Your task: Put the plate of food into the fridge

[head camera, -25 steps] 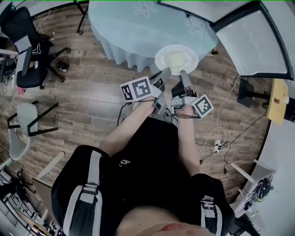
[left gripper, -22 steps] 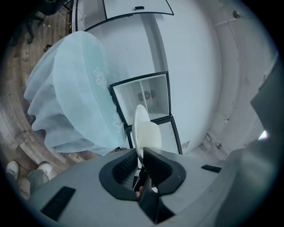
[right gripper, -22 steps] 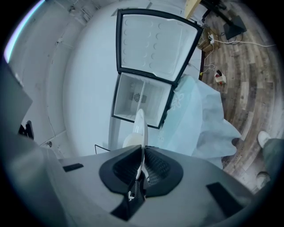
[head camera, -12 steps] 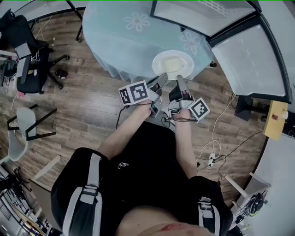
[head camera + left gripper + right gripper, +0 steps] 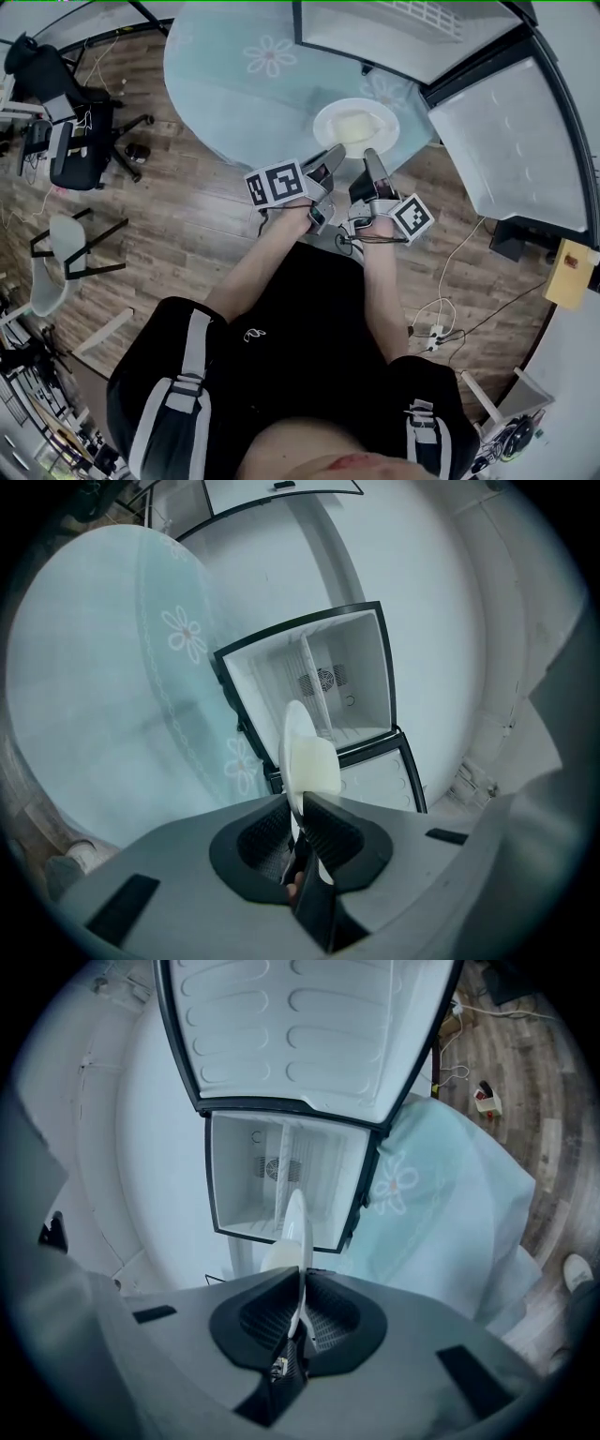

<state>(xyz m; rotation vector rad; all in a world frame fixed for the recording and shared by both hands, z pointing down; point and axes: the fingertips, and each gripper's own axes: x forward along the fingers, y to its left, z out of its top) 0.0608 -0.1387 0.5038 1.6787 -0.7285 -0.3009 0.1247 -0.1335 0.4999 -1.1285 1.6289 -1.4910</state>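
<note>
The left gripper [image 5: 330,157] and the right gripper [image 5: 372,161] are both clamping the near rim of a white plate [image 5: 356,127], one just beside the other, and a pale yellow slab of food [image 5: 354,123] is lying on the plate's middle. In the left gripper view the left gripper [image 5: 298,803] is pinching the plate [image 5: 298,742] edge-on between its ribbed pads, with the food [image 5: 316,766] bulging to the right of the rim. The right gripper view is showing the same kind of grip: the right gripper [image 5: 300,1283] is closing its pads on the thin rim of the plate [image 5: 296,1218], with the food [image 5: 277,1255] showing on the left side. From the head view the plate is sitting over the edge of a round counter [image 5: 234,84] that is wearing a light blue cloth with daisy prints; whether it is touching the cloth cannot be told. Beyond the plate a small fridge [image 5: 328,682] is standing open, its white inside bare, with its door [image 5: 506,141] swung out to the right. A black office chair [image 5: 66,141] is standing on the wooden floor [image 5: 187,216] well to the left.
</note>
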